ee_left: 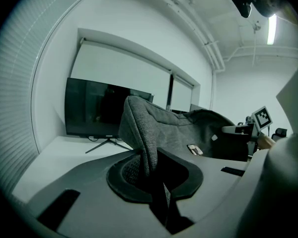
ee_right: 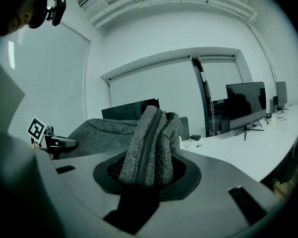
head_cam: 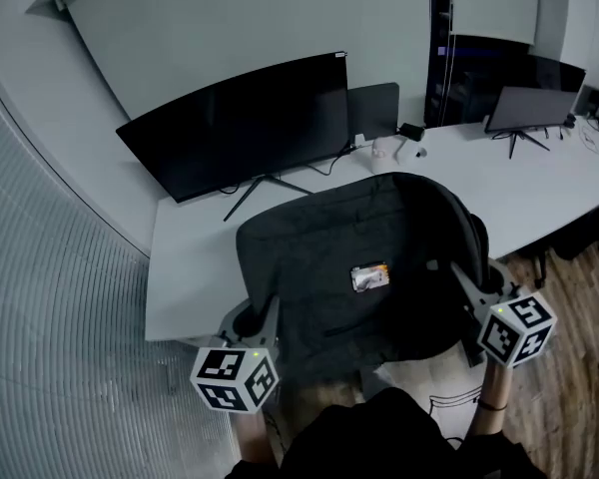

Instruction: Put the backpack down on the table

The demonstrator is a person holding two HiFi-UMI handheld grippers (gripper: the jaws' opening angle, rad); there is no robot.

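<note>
A dark grey fabric backpack (head_cam: 364, 267) hangs stretched between my two grippers, over the near edge of the white table (head_cam: 190, 277). It carries a small label patch (head_cam: 370, 278) on its upper face. My left gripper (head_cam: 258, 319) is shut on the backpack's left edge, a thin fold of grey cloth (ee_left: 141, 143) pinched between its jaws. My right gripper (head_cam: 469, 282) is shut on the right edge, a thick bunched seam of the bag (ee_right: 151, 150) clamped in its jaws. Each gripper view shows the other gripper across the bag.
A large dark monitor (head_cam: 242, 126) on a stand sits at the back of the table, just beyond the backpack. A smaller screen (head_cam: 374, 110) and small white items (head_cam: 391, 148) lie behind it. Another monitor (head_cam: 532, 108) stands at the far right. Wooden floor (head_cam: 569, 297) shows right.
</note>
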